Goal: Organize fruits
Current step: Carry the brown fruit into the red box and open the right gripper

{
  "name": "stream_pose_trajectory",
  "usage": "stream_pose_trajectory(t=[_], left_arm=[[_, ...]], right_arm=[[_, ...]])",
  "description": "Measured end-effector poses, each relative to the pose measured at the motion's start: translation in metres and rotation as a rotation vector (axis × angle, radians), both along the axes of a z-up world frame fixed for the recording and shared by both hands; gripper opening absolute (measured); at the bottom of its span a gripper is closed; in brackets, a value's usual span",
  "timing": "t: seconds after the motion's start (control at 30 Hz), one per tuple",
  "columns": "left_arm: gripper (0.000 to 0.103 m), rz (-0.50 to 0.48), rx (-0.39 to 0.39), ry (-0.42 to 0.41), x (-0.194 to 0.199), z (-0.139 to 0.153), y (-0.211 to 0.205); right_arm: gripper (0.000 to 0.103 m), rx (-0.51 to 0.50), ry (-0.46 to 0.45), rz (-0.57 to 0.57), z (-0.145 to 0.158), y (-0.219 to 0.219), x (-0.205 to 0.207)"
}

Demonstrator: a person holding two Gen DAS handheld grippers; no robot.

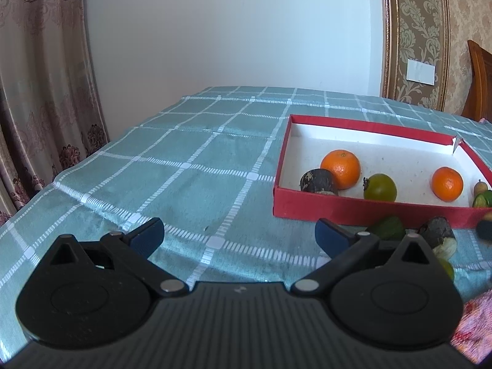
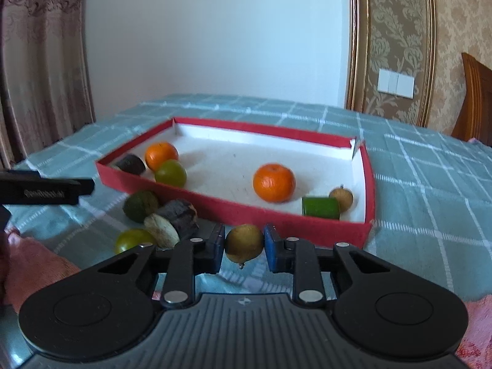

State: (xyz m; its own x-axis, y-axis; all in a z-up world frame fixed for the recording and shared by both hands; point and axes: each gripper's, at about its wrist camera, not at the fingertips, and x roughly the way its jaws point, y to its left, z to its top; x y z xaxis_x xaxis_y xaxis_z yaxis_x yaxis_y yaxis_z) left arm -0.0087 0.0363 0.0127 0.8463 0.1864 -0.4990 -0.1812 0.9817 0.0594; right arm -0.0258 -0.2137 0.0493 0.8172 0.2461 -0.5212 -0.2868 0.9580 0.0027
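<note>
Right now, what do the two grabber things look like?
Both look alike. The left gripper and the right gripper each have a black ribbed body, two round black discs, black link arms with silver pins, and blue fingertip pads. White lettering runs along the left gripper's side, too blurred to read.

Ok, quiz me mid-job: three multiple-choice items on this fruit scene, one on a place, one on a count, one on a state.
1. Where is the small yellow-brown round fruit?
A. in the box
B. between the right hand-held gripper pads, in front of the box
C. on the chair

2. How many orange tangerines lie in the red-walled cardboard box?
A. one
B. two
C. four

3. How is the left hand-held gripper?
A. open, empty
B. shut on a fruit
C. out of view

1 B: the blue pads press its sides, outside the near wall.
2 B: one at the left end, one mid-box.
3 A: its fingers are spread over bare tablecloth.
</note>
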Motion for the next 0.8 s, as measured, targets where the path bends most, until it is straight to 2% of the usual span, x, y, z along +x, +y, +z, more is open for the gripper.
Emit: stream_pose_trajectory(t=[0.27, 0.8], left_arm=[[0.103, 0.003, 0.011, 0.001, -0.001, 0.000, -0.002], [0.103, -0.001, -0.007, 0.018, 0.001, -0.001, 0.001]], right_arm=[[0.026, -0.009, -0.068, -0.053, 0.022, -0.009, 0.020], [0.026, -0.048, -0.052, -0.126, 0.011, -0.013, 0.061]])
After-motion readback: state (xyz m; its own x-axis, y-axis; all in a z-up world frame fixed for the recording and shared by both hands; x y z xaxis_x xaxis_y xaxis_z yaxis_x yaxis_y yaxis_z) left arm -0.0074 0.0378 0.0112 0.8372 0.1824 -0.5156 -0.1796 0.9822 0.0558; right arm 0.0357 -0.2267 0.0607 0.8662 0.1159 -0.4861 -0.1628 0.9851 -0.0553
